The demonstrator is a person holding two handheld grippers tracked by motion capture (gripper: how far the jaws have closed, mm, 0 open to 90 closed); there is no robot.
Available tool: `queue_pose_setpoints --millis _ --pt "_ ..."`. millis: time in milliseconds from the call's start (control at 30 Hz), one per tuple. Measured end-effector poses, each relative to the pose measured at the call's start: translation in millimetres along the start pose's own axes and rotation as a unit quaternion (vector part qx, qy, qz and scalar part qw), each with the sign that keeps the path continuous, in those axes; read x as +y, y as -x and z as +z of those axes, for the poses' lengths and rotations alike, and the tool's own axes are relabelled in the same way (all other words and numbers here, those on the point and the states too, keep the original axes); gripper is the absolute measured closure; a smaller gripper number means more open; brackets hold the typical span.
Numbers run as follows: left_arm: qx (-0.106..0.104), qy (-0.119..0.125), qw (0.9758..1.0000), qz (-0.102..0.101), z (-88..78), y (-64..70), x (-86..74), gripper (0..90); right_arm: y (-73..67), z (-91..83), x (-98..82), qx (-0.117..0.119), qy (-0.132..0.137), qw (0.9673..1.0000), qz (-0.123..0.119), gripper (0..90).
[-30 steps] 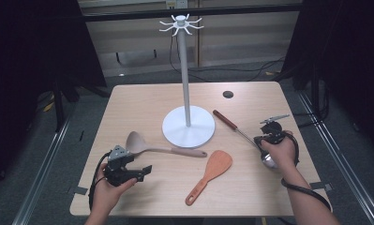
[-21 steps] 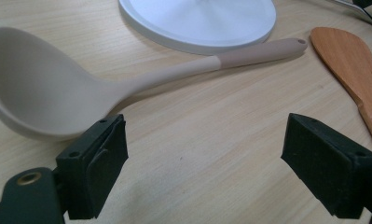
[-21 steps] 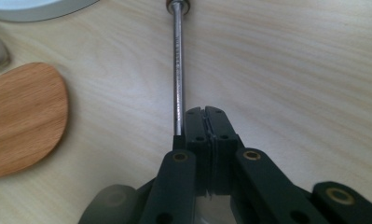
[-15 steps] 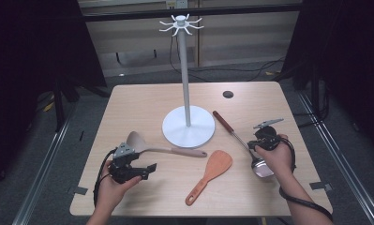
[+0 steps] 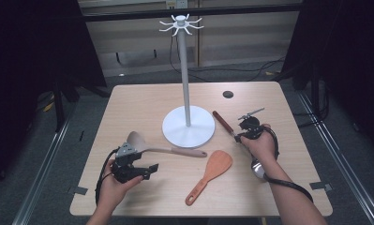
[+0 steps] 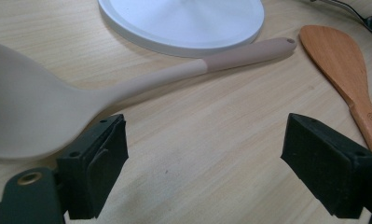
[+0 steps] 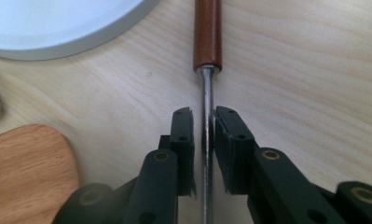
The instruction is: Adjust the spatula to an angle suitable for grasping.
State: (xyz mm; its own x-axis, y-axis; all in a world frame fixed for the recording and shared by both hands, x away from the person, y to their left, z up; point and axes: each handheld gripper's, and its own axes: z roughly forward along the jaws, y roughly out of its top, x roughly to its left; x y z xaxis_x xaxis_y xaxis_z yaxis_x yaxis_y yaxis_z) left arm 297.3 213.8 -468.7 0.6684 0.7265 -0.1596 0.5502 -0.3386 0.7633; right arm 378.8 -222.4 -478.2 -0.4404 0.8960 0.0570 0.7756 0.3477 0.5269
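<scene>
The table (image 5: 142,101) carries 1 white utensil stand (image 5: 188,125), a round base with 1 upright pole topped by a ring of hooks; every hook is bare. 3 utensils lie flat on the table: 1 beige spoon (image 6: 127,88), 1 wooden spatula (image 5: 210,176) and 1 metal ladle with a red-brown handle (image 7: 207,32). 1 small dark disc (image 5: 228,94) sits near the far right edge.

The ladle lies to the right of the stand base, handle end pointing toward the far side, bowl under the person's right wrist. The right gripper (image 7: 203,123) straddles its bare metal shaft just below the handle. Its fingers have just been opening; they stand narrowly apart with the shaft between them, a slim gap showing on each side.

The left gripper (image 6: 204,158) rests near the spoon bowl, fingers wide apart, nothing between them.
</scene>
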Motion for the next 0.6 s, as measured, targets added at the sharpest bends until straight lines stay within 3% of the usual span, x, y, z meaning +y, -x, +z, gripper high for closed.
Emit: queue_pose_setpoints --millis 233,400,500,600 --pt "0.004 -0.006 1.0000 -0.001 -2.2 -0.3 -2.8 14.0 -0.5 10.6 4.7 -0.005 -0.012 0.9999 -0.002 84.5" --pt "0.001 -0.002 1.0000 -0.005 -2.3 0.5 -3.5 14.2 0.3 9.5 2.5 -0.007 -0.007 0.9998 0.017 85.5" --pt "0.002 -0.007 1.0000 0.002 -2.7 0.3 -3.0 14.2 1.6 7.1 0.7 -0.004 0.002 0.9997 0.022 85.5" --pt "0.000 -0.001 1.0000 -0.004 -1.0 1.1 -2.5 14.3 3.1 -1.5 -1.1 0.000 0.023 0.9992 0.031 85.7"
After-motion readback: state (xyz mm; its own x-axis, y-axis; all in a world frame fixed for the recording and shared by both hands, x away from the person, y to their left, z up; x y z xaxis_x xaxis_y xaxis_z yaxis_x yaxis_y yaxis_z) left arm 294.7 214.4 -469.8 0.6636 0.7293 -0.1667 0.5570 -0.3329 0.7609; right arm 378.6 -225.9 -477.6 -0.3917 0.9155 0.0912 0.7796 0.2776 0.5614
